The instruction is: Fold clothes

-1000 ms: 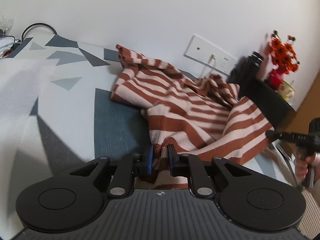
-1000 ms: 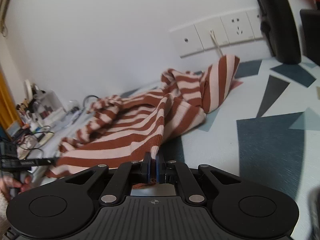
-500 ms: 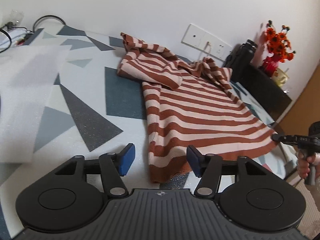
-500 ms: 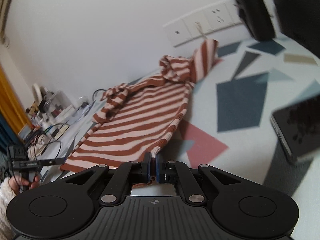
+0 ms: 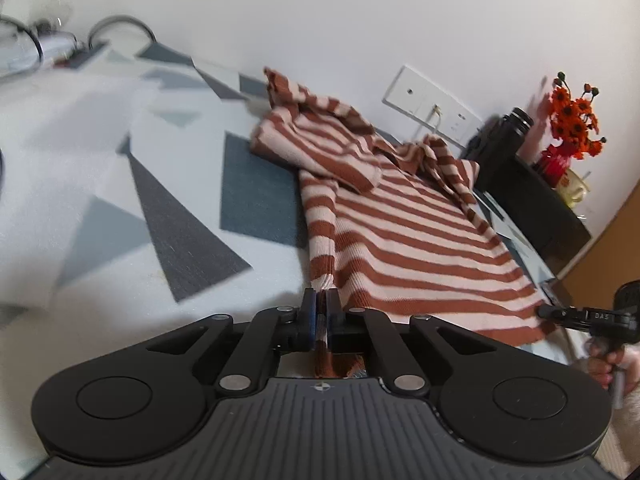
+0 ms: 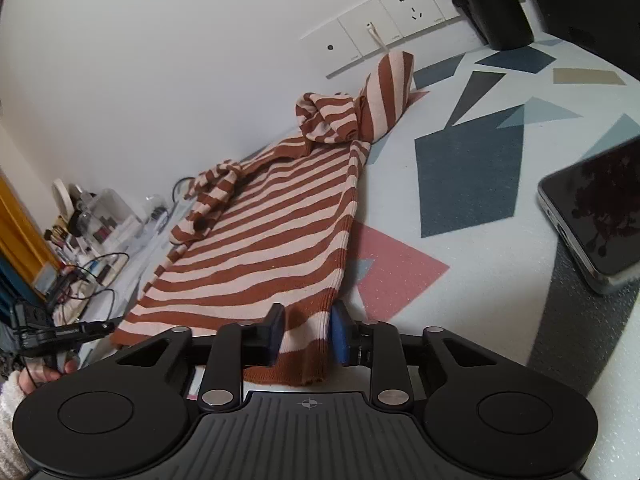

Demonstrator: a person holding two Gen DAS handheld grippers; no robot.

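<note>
Now left tongs [image 5: 321, 312] have just closed on the striped sweater [image 5: 404, 236] (hem corner); right tongs [image 6: 306, 334] stand apart.

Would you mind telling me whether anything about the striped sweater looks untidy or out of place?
The striped sweater lies mostly flat, but its sleeves are crumpled at the far end: one sleeve leans up against the wall below the sockets, and the other sleeve is bunched.
</note>
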